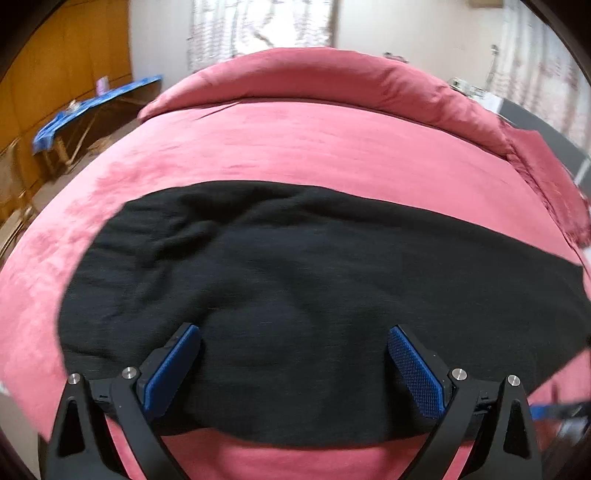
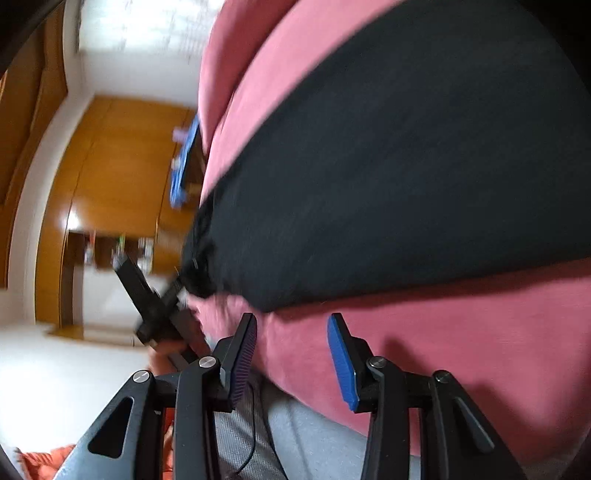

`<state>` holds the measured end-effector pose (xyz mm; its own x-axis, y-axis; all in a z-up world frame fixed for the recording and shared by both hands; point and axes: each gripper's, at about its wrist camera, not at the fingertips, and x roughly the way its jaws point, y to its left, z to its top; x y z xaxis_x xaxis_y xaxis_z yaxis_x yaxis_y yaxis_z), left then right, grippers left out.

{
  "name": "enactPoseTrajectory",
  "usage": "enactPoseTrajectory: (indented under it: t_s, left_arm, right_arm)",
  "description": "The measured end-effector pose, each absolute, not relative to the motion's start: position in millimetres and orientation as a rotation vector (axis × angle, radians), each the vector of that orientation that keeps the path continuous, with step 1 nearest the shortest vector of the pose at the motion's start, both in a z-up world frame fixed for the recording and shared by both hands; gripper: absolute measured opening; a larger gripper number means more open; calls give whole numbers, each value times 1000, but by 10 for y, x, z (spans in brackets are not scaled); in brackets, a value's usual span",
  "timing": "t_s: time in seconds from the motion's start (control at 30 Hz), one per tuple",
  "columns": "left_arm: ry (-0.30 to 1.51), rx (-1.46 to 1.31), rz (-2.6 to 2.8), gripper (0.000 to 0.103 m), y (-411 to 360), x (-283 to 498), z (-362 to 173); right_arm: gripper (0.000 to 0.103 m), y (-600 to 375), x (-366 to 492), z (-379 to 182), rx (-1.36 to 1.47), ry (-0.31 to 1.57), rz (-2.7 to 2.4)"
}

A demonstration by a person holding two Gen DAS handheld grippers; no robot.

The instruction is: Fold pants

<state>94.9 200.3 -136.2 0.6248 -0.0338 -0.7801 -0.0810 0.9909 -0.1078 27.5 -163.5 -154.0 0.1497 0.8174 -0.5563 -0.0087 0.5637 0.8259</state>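
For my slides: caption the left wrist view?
Open left hand-held gripper above black pants on a red bedspread.

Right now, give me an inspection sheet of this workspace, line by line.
Surface: bed under a pink cover, a rolled pink blanket at the far end.
Job's things: black pants spread across the bed, wrinkled at one end.
Clutter: nothing seen on the bed.
Grippers: left tool open above the pants' near edge; right tool open over bare cover, off the pants.
Cables: thin black cable below the right tool.
Surroundings: wooden cabinets, blue-topped table, curtains.
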Motion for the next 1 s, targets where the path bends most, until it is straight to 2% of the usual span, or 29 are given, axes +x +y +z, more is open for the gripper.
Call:
enactPoseTrajectory:
  t_s: [0.13,0.27,0.33,0.4,0.57,0.7,0.77,0.83,0.9,0.93,1.0]
  left_arm:
    - [914,-244,34,81,2312,974,-1344]
    - [925,-173,48,69,2359,1063,-1313]
    - [932,-132,75,49,2385,1133,-1316]
    - [951,-56,110,41,2406,1235,-1351]
    - [970,116,103,41,2457,1346,-1490]
    - [972,92,77,41,2584,1425,-1521]
    - [977,63,72,41,2630,1449,-1520]
    - [982,33,74,41,2666,1489,-1527]
    - [987,15,77,41,2694,1523,-1534]
    - [989,5,79,41,2716,1554,-1542]
    - [990,-11,80,41,2742,1593,-1558]
  right_arm:
    - [41,-1197,388,-1714,755,1321,682]
    - [41,-1194,486,-1471,823,1131,699]
    - [41,-1174,568,-1316,794,1056,728]
    - [41,-1137,594,-1253,733,1029,762]
    - [42,-929,422,-1188,590,1032,910]
    - [41,-626,215,-1172,193,1069,946]
    - [40,-603,164,-1069,67,985,874]
    - [46,-712,212,-1012,169,939,885]
    - [64,-663,241,-1068,122,979,946]
    - [65,-553,187,-1134,36,1015,987]
    - [65,-360,32,-1179,-171,965,983]
